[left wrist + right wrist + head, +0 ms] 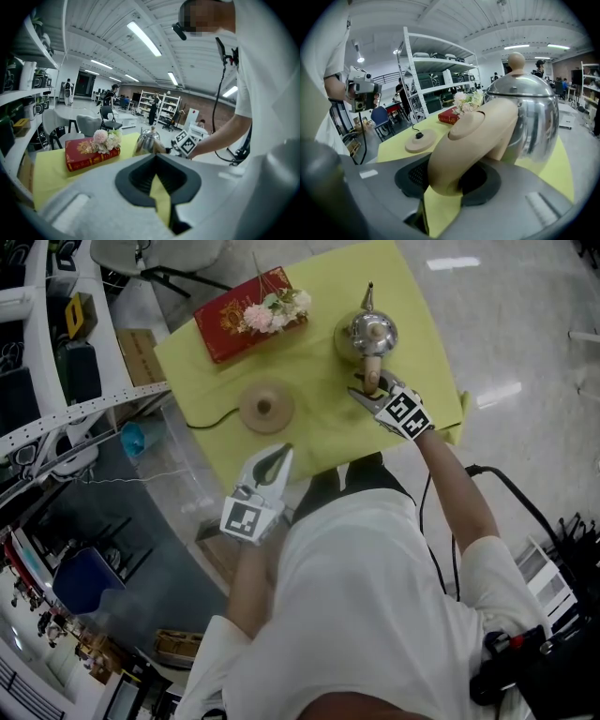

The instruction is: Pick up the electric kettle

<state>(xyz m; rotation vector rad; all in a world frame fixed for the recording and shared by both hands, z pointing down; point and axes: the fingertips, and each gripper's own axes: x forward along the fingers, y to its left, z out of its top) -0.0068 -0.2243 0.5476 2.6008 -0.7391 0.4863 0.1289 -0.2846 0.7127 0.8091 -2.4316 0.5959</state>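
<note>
**Item: kettle.** Steel body with a tan handle. It stands upright on the yellow cloth, off its base and at about 2 o'clock from it. The spout points to 12 o'clock and the handle to 6 o'clock, towards you.

**Item: right gripper.** The jaws are apart and stand either side of the handle low down. Dark pad shows on both sides, so nothing is clamped yet.

**Item: left gripper.** The tips are together with nothing between them. It hangs at 6 o'clock from the base, well apart from the kettle.

**Also present:** a red book with flowers on it at 11 o'clock from the base, and a cord leaving the base towards 9 o'clock.

**Handling, as judged:**
- Centre the handle between your pads before you squeeze.
- Close firmly, because the curved plastic looks likely to slip.
- Grip where the handle is thickest if you can.
- Lift straight up and keep the spout level, since a full body would want to swing forward.
- Keep your left gripper clear of the cord.
</note>
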